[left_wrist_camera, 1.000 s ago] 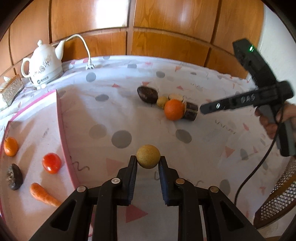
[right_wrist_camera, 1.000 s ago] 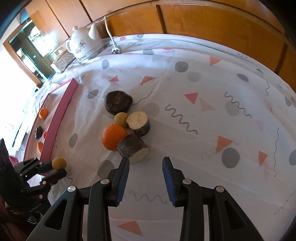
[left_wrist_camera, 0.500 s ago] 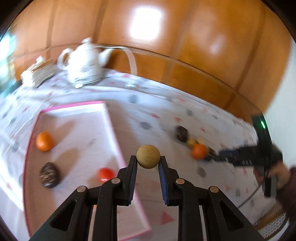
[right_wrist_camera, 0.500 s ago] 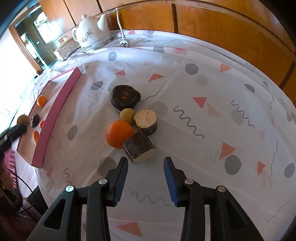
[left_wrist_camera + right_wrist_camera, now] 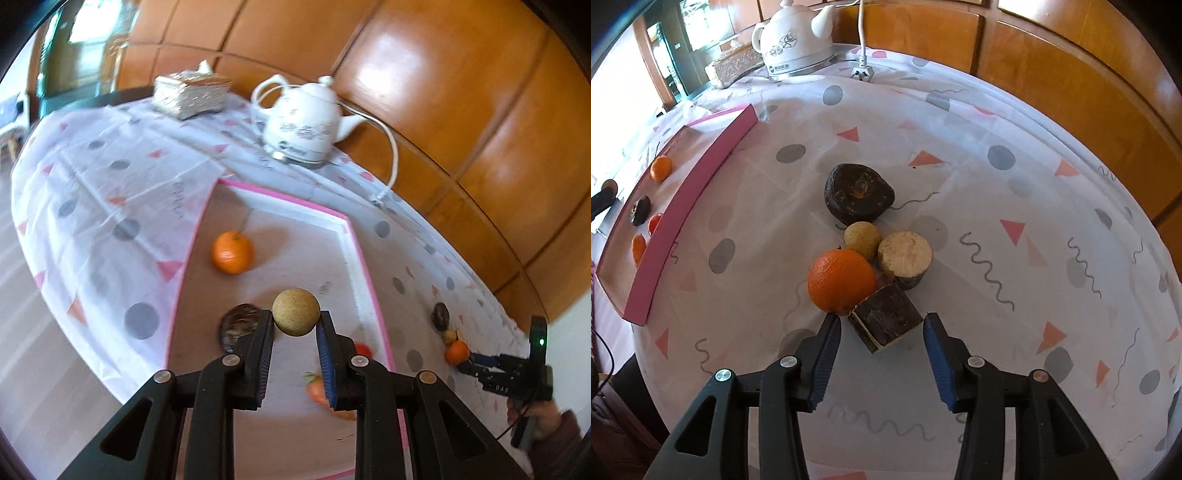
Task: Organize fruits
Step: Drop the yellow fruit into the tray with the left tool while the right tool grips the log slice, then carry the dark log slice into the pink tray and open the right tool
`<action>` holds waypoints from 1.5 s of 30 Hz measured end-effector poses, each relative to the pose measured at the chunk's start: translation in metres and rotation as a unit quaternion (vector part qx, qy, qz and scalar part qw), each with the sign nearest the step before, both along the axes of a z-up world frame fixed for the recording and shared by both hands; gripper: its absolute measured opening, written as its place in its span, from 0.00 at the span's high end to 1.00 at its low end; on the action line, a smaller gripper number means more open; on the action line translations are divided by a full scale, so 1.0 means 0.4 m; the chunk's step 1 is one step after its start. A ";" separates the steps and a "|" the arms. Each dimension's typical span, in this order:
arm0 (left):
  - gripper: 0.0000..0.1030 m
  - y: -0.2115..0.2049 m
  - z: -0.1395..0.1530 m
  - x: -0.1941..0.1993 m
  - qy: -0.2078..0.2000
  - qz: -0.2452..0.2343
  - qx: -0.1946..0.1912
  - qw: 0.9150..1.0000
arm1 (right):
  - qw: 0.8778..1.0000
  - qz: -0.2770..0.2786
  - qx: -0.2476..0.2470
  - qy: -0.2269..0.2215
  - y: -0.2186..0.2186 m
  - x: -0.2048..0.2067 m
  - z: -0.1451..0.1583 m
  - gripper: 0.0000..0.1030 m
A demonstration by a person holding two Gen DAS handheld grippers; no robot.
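My left gripper point(image 5: 296, 321) is shut on a small tan round fruit point(image 5: 296, 312) and hangs above the pink-rimmed tray point(image 5: 354, 254). In the tray lie an orange point(image 5: 232, 252), a dark fruit point(image 5: 236, 326), a red tomato point(image 5: 362, 348) and a carrot point(image 5: 317, 391), the last three partly hidden by the fingers. My right gripper point(image 5: 881, 325) has its jaws opening, with a dark cut cane piece point(image 5: 885, 321) between the tips, untouched. Behind it sit an orange point(image 5: 840, 279), a pale cane piece point(image 5: 905, 256), a tan fruit point(image 5: 861, 239) and a dark fruit point(image 5: 858, 193).
A white kettle point(image 5: 794, 40) with its cord and plug point(image 5: 863, 70) stands at the table's far edge, next to a woven tissue box point(image 5: 190, 94). Wooden wall panels rise right behind. The tray's pink wall point(image 5: 690, 221) lies left of the fruit pile.
My left gripper carried the tan fruit leftward from the cloth to over the tray, rolling as it went. The right gripper closed in on the fruit pile and its jaws widened.
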State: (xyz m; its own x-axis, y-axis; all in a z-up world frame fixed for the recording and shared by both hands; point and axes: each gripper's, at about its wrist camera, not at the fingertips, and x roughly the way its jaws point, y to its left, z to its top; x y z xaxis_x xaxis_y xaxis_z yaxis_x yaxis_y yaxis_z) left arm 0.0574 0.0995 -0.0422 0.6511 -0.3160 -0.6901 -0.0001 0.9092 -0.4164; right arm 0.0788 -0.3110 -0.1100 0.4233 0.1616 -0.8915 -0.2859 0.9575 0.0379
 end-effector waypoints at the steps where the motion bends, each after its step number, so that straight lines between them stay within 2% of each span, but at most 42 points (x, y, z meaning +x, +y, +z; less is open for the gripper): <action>1: 0.77 0.009 -0.004 0.002 0.004 0.003 -0.006 1.000 | 1.000 0.001 -0.004 -0.002 0.002 0.001 -0.002 0.55; 4: 0.77 0.020 -0.014 0.007 0.012 0.007 -0.025 1.000 | 1.000 0.001 -0.011 -0.008 0.006 -0.001 -0.002 0.58; 10: 0.77 0.021 -0.033 0.018 0.026 0.013 -0.023 0.999 | 1.000 -0.004 -0.020 -0.011 0.011 -0.002 -0.006 0.58; 21: 0.75 -0.041 -0.031 0.002 0.011 -0.010 0.075 0.997 | 1.000 -0.020 -0.016 -0.013 0.012 0.000 -0.007 0.58; 23: 0.66 -0.040 -0.030 -0.002 0.008 -0.006 0.079 0.997 | 0.999 -0.025 -0.014 -0.015 0.010 -0.002 -0.007 0.59; 28: 0.57 -0.033 -0.032 -0.008 0.012 0.016 0.100 0.995 | 0.999 -0.036 -0.008 -0.019 0.007 -0.011 -0.006 0.59; 35: 0.38 -0.023 -0.026 -0.022 0.008 0.043 0.126 0.991 | 0.999 -0.037 0.004 -0.016 0.015 -0.045 -0.003 0.59; 39: 0.33 -0.025 -0.015 -0.030 -0.006 0.049 0.133 0.990 | 0.999 -0.038 0.013 -0.012 0.018 -0.070 -0.001 0.59; 41: 0.27 -0.026 -0.007 -0.034 -0.015 0.052 0.135 0.989 | 0.999 -0.036 0.020 -0.010 0.022 -0.082 0.001 0.59; 45: 0.25 -0.032 0.002 -0.037 -0.025 0.053 0.141 0.988 | 0.999 -0.031 0.038 -0.009 0.038 -0.106 0.007 0.59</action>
State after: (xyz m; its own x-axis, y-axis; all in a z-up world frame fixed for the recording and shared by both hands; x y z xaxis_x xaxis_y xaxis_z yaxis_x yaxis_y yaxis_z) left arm 0.0427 0.0866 -0.0413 0.7056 -0.0438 -0.7072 -0.0873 0.9851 -0.1482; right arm 0.0366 -0.2957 -0.1073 0.4499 0.2018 -0.8700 -0.2280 0.9678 0.1065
